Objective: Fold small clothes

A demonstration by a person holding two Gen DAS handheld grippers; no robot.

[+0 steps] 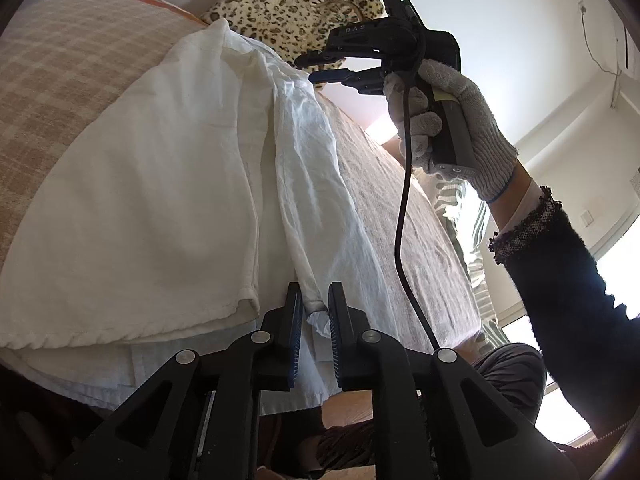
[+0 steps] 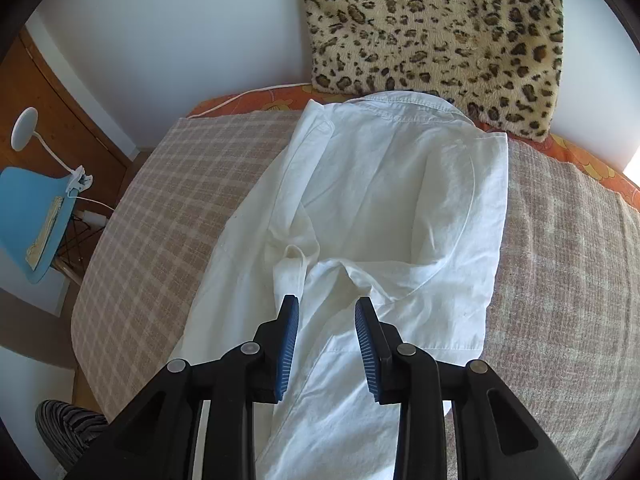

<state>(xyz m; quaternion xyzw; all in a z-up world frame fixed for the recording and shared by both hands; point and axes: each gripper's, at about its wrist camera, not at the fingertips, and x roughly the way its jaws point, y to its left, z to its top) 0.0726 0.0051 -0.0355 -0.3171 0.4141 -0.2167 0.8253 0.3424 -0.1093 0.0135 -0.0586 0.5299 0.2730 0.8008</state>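
1. Shirt (image 2: 384, 200) first: white, partly folded, it lies on the checked bedspread (image 2: 160, 200), its long axis running from my wrists away toward the leopard-print cushion (image 2: 436, 28) at the far end. One side panel is already laid over the body, and a sleeve sits bunched along the middle.

2. Bedspread next: it carries the whole garment, bare on both sides of it, so I judge there is room to sweep a fold either way.

3. My right gripper (image 2: 326, 312) hangs above the middle of the shirt, pointing steeply down. Its jaws stand apart with nothing between them; the cloth lies below, not touched. In the left wrist view it hovers clear over the far part of the garment (image 1: 320, 68), held in a gloved hand (image 1: 460, 120).

4. My left gripper (image 1: 315, 308) sits low at the near hem. Its jaws are nearly together with a corner of the white cloth (image 1: 316, 312) between the pads, though I cannot tell whether they pinch it.

5. What the next move turns on: the near hem lies at my left jaws, the bunched sleeve just ahead of my right, so each hand has its own end of the long axis.
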